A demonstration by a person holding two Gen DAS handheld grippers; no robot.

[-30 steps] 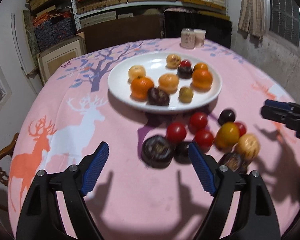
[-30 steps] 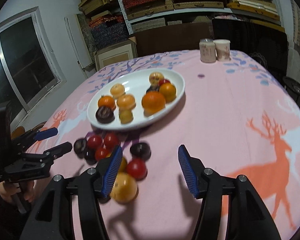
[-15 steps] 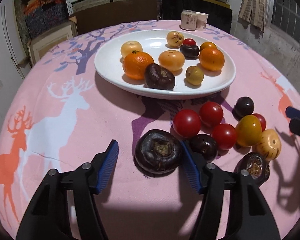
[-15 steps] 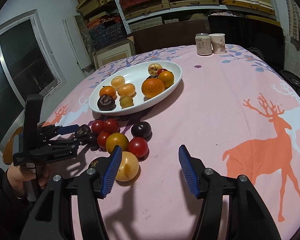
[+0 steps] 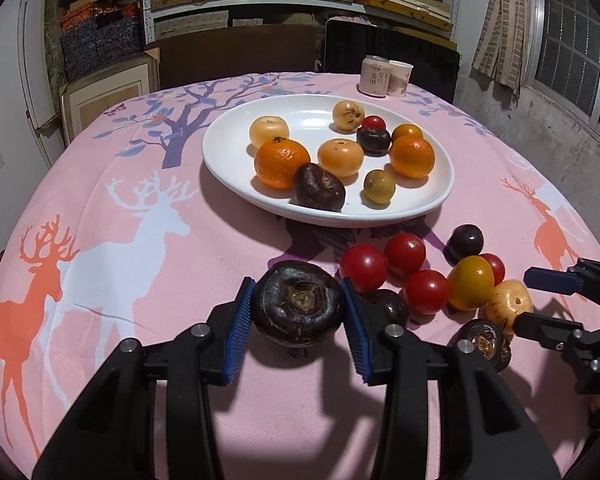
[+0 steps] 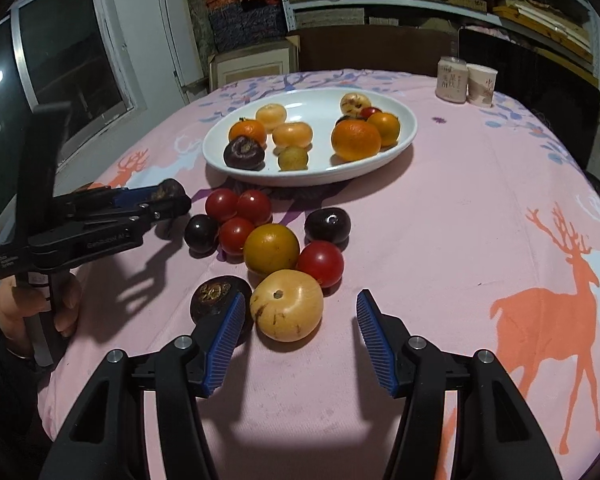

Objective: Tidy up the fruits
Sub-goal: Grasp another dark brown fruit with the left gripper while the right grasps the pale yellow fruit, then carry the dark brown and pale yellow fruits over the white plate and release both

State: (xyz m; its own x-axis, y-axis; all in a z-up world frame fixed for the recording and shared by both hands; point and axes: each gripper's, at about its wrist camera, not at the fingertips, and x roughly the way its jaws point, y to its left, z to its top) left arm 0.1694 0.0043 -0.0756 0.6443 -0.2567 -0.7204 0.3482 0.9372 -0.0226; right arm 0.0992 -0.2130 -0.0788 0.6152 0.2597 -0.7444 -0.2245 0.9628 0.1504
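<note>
My left gripper (image 5: pixel 298 285) is closing, and its blue pads press both sides of a dark purple fruit (image 5: pixel 298 310). In the right wrist view that fruit (image 6: pixel 168 189) sits at the left gripper's (image 6: pixel 180 198) tip. My right gripper (image 6: pixel 300 300) stands open just short of a pale yellow fruit (image 6: pixel 286 304), and its left finger is beside another dark fruit (image 6: pixel 216 296). Red tomatoes (image 6: pixel 236 210), an orange-yellow fruit (image 6: pixel 271 248) and a dark plum (image 6: pixel 327 224) lie loose on the pink cloth. The white plate (image 5: pixel 236 152) behind them holds several fruits.
Two cups (image 5: pixel 386 78) stand at the table's far edge, with a dark chair and packed shelves behind. A person's hand (image 6: pixel 32 304) grips the left tool at the table's left rim. Deer-printed cloth (image 6: pixel 500 220) stretches to the right of the fruits.
The left jaws have narrowed from wide apart onto the dark purple fruit. The right gripper has moved closer to the pale yellow fruit, its opening unchanged.
</note>
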